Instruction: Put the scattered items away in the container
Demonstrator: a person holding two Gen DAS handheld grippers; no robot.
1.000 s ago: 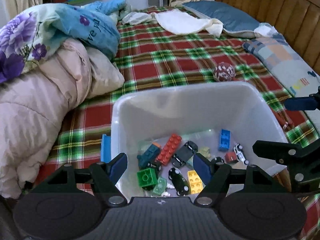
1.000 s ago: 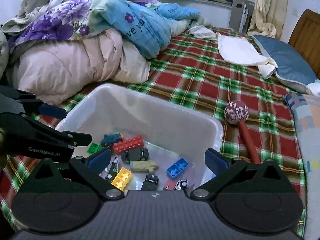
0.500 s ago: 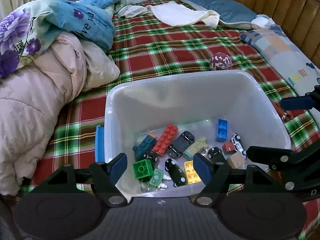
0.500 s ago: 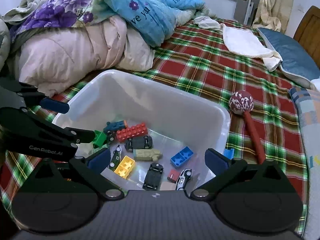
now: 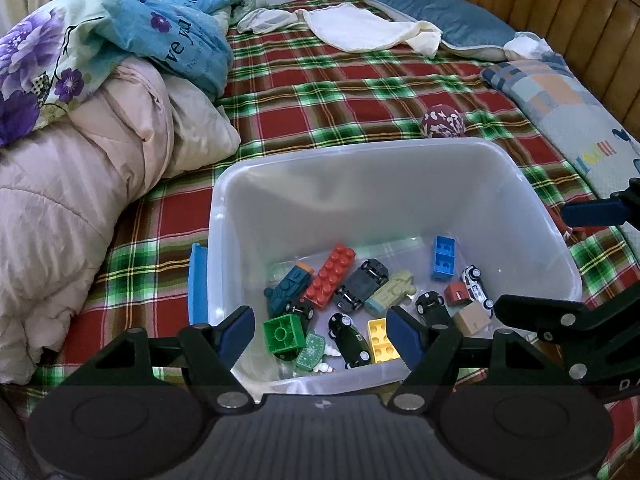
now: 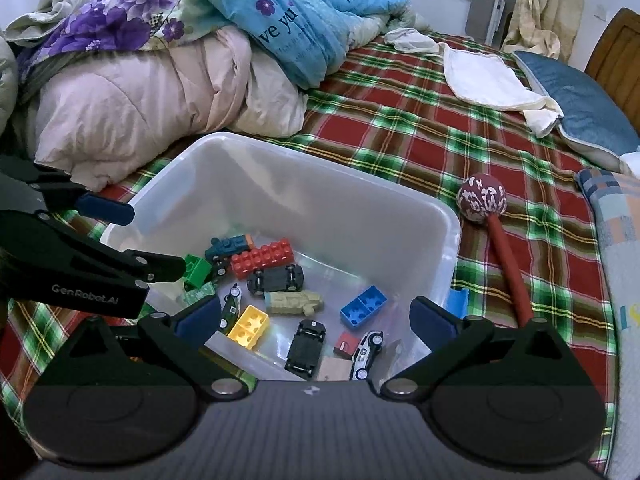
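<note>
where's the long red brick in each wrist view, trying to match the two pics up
Left wrist view: the long red brick lies on the bin floor, left of centre, slanting up to the right, between the teal toy train and the dark grey car.
Right wrist view: the same brick lies nearly level at the far left of the toy pile, just above the grey car.
Shared landmark: the patterned mallet head beyond the bin.

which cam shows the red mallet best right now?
Right wrist: the mallet lies whole on the plaid bedspread beside the bin, head and handle visible. Left wrist shows only its patterned head behind the bin's far rim.
</note>
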